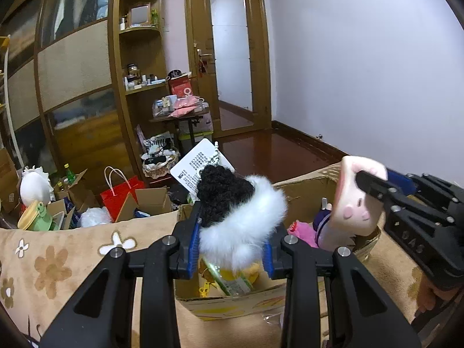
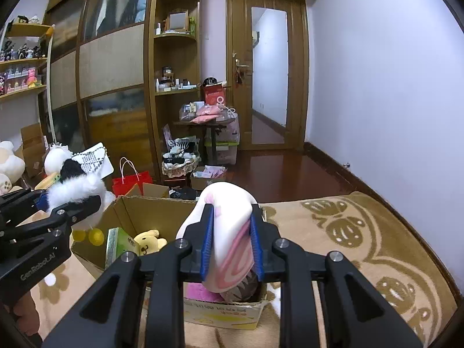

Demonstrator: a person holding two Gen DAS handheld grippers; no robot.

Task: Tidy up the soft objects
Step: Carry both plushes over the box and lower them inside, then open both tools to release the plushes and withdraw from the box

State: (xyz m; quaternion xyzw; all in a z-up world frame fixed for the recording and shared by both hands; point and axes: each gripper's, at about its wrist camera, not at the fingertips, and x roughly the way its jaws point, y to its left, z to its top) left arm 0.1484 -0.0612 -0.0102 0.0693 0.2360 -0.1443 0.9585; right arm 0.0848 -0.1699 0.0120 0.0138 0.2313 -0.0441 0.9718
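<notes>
Left gripper [image 1: 232,249] clamped on a black-and-white furry toy [image 1: 240,217], right gripper [image 2: 232,249] clamped on a pink-and-white plush [image 2: 229,237]. Both held just above the open cardboard box [image 2: 139,211], probably for dropping in beside the yellow plush [image 2: 149,242]. Beyond, cluttered floor and wooden door [image 2: 264,69].

A wooden door [image 2: 268,72] stands at twelve o'clock, a corner shelf unit [image 2: 175,58] at eleven, and a red paper bag [image 2: 132,182] lower, at ten.
</notes>
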